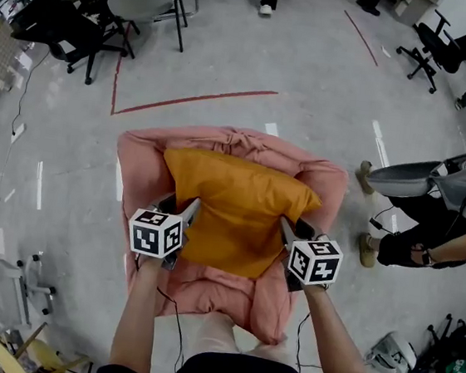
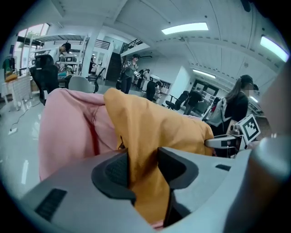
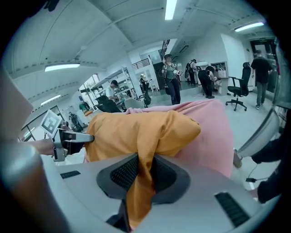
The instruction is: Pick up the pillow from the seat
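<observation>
An orange pillow (image 1: 238, 211) lies on a pink soft seat (image 1: 139, 171). My left gripper (image 1: 185, 211) grips the pillow's left edge and my right gripper (image 1: 287, 228) its right edge. In the left gripper view, the left gripper (image 2: 143, 164) has orange pillow (image 2: 154, 123) fabric pinched between its dark pads, with the pink seat (image 2: 68, 132) behind. In the right gripper view, the right gripper (image 3: 144, 172) squeezes a fold of the pillow (image 3: 132, 129) the same way, in front of the seat (image 3: 211, 125). Both are shut on the pillow.
A red tape line (image 1: 194, 98) marks the grey floor beyond the seat. Office chairs (image 1: 150, 1) stand at the back left and one chair (image 1: 437, 46) at the back right. A seated person's legs (image 1: 414, 244) and a grey chair (image 1: 405, 178) are close on the right.
</observation>
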`<state>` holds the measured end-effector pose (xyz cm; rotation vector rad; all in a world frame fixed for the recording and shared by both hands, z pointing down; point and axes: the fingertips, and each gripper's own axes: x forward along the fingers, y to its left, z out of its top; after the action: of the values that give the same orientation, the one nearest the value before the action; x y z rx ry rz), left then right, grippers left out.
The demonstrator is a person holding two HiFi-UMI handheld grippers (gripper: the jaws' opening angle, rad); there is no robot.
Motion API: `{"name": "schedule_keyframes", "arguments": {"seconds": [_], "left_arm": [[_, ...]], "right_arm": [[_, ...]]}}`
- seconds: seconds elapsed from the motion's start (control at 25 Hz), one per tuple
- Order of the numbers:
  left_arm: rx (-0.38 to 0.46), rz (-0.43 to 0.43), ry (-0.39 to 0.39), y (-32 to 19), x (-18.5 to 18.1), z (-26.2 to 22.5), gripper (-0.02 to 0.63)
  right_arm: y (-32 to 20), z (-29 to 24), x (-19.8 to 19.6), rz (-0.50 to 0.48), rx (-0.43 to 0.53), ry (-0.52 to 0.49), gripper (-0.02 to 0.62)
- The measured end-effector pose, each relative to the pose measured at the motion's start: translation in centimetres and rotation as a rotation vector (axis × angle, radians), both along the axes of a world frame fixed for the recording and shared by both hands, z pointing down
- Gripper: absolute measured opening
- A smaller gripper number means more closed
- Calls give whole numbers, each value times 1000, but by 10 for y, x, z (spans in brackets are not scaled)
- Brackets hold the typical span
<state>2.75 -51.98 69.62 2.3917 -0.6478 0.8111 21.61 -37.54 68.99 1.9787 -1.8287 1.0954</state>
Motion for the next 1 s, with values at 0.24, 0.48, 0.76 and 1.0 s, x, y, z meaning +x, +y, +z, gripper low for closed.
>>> {"name": "schedule_keyframes", "arguments": {"seconds": [0.24,0.48,0.76,1.0], "left_arm": [[-10,-9,2,7,-2,-5,146],[4,-15,-1,10,-6,-15,135],[40,-45,18,15,-15,-39,123],[95,-63,48,28,-16,-67,117]], "right_arm": [[3,-4,-5,-36,-11,15,63],[4,-17,-11,-80,9,34,60],[2,-39,-16,-97,41,51,60],[5,-63,-11,-102,96,67,60]]}}
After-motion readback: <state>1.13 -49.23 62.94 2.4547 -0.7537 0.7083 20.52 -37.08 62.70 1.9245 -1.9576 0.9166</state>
